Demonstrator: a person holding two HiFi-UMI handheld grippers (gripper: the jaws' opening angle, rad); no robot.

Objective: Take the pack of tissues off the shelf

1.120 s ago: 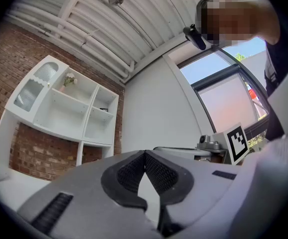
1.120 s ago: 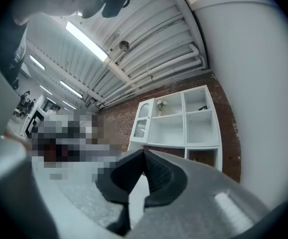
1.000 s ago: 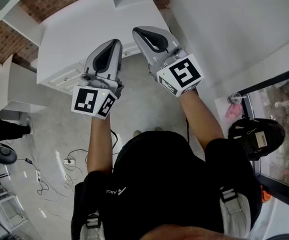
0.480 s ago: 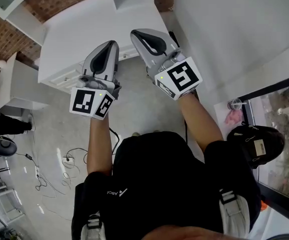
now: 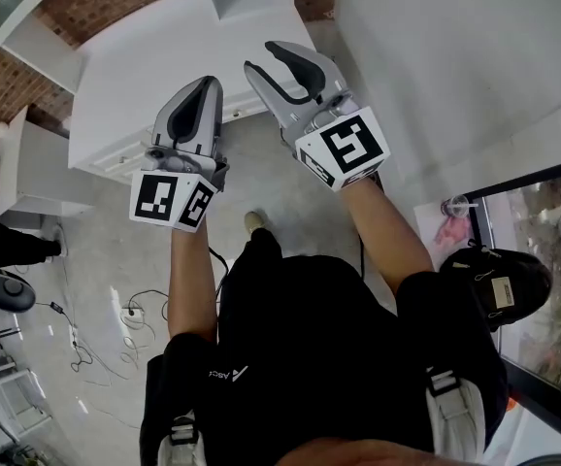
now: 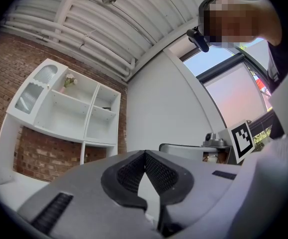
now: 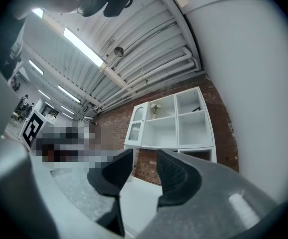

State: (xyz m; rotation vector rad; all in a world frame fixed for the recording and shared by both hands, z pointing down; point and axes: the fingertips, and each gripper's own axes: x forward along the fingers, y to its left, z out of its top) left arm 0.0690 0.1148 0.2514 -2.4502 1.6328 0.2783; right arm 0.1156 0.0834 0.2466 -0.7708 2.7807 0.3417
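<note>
Facing the shelf from well apart, left gripper jaws sit closed and empty. Right gripper jaws have just been opening, nothing between them. A small dark item, too small to identify, lies in the shelf's upper-right compartment.

Open air reaches the far shelf unit; a white tabletop juts nearer below it, a wall closes the right.

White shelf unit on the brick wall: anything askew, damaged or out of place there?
Nothing stands out. The white shelf unit looks square against the red brick wall, boards intact, a small vase of flowers upright in an upper compartment. No tissue pack can be made out.
</note>
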